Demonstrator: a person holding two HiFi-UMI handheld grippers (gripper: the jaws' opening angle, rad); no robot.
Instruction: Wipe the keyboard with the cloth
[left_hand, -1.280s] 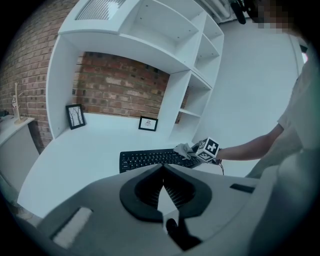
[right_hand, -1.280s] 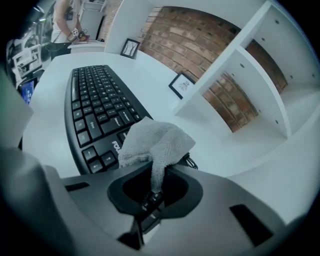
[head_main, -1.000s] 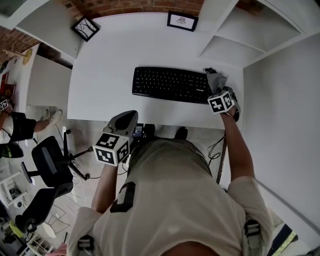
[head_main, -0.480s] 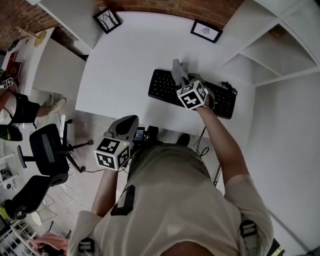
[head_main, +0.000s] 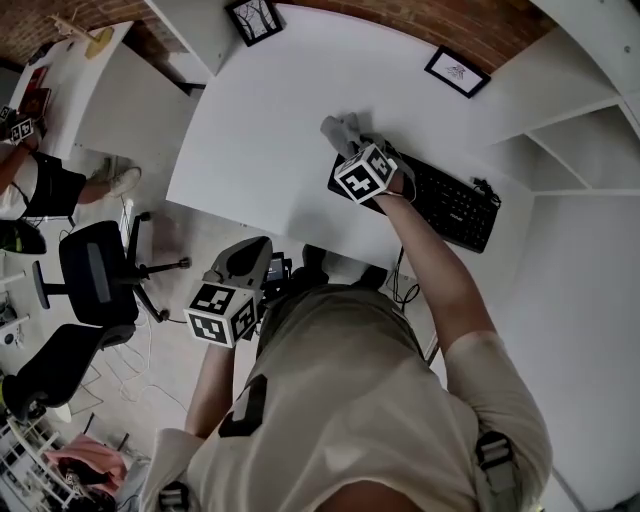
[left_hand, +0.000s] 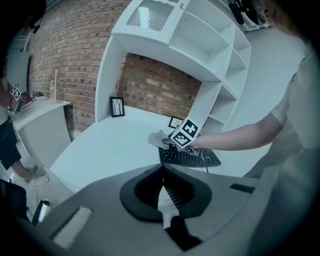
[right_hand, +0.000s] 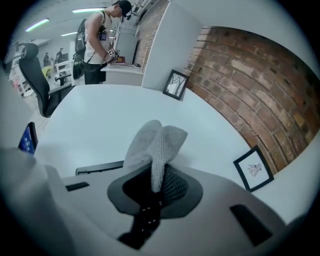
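Gripping a bunched fold of the grey cloth (right_hand: 156, 137), the right claw (right_hand: 158, 176) has its jaws clamped on the fabric. The rest stands up past the tips in 2 lobes. In the head view this claw sits at the left end of the black keyboard (head_main: 452, 206). The cloth spills off that end onto the white table (head_main: 255, 120). Can't tell whether the fabric presses on the keys. The keyboard lies at an angle on the table's right part, near the front edge.

The left claw (head_main: 250, 255) hangs off the table's near edge, close to the person's torso and well apart from the keyboard. The left gripper view shows its jaws closed tip to tip w/ nothing btwn them. It points across the table toward the keyboard, the cloth and the other claw's marker cube.

2 framed pics stand at the table's far edge against the brick wall (right_hand: 260, 85): 1 (head_main: 252, 18) at the left, 1 (head_main: 457, 72) further right, beyond the keyboard. White shelves (head_main: 590, 110) rise to the right of the table. A black office chair (head_main: 95, 285) stands on the floor at the left. In the right gripper view another person (right_hand: 97, 40) stands at a side desk in the bkgd.
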